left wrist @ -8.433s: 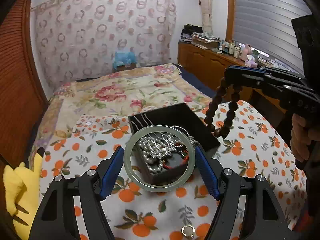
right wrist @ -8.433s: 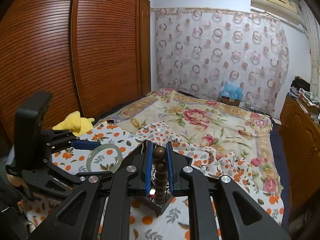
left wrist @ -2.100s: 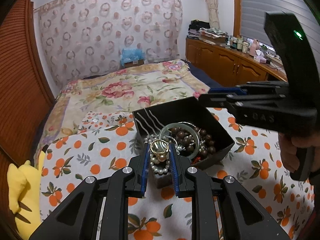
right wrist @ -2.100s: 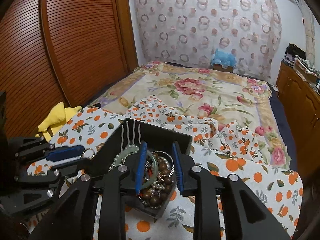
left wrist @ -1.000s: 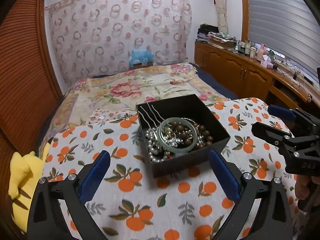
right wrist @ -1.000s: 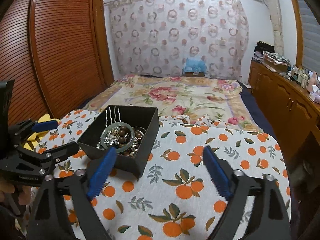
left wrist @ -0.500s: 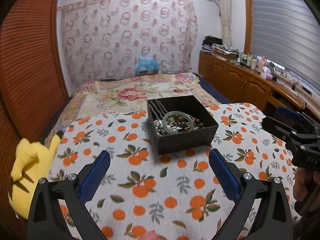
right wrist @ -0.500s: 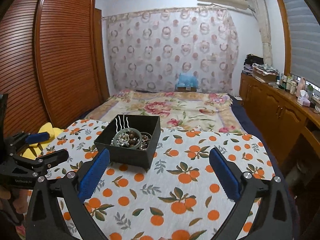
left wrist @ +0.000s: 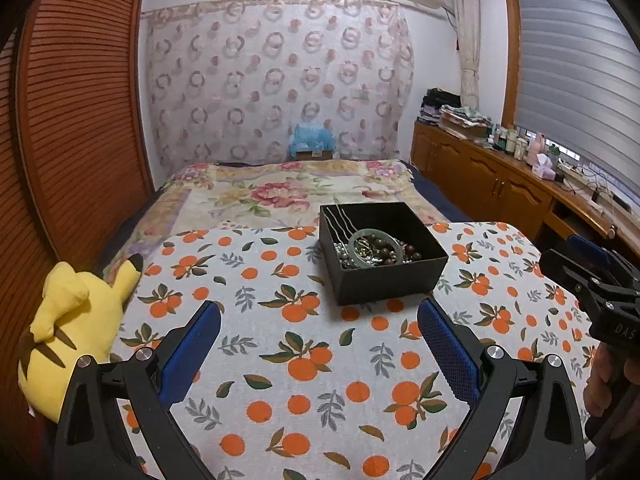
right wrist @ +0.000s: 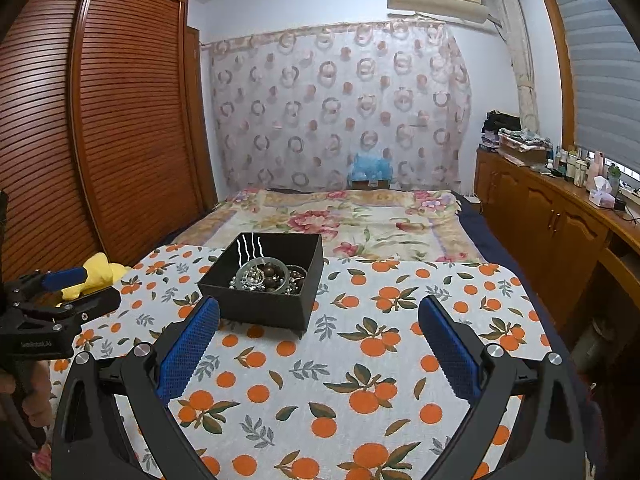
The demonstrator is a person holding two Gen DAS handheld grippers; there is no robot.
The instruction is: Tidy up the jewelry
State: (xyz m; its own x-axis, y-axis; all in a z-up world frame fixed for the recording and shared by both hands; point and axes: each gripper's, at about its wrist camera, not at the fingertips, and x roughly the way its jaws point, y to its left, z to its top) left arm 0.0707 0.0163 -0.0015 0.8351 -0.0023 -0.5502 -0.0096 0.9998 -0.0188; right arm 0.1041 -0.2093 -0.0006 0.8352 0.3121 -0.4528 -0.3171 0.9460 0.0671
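A black jewelry box [left wrist: 382, 282] stands on the orange-print tablecloth [left wrist: 304, 360]; it also shows in the right wrist view [right wrist: 256, 306]. Inside lie a pale green bangle [left wrist: 373, 243], dark wooden beads [right wrist: 272, 276], silver beads and silver hairpins [right wrist: 249, 251]. My left gripper [left wrist: 318, 344] is wide open and empty, held back from the box. My right gripper [right wrist: 318, 340] is wide open and empty, also back from the box. Each gripper appears at the edge of the other's view.
A yellow plush toy [left wrist: 76, 320] lies at the table's left edge. Behind the table is a bed with a floral quilt [right wrist: 344, 216]. A wooden slatted wardrobe [right wrist: 100, 128] stands left, and a wooden cabinet with clutter [left wrist: 500, 176] runs along the right.
Both grippers have pulled back and up from the box, so it looks smaller and farther. Earlier the bangle, beads and ring went into the box; both grippers opened wide.
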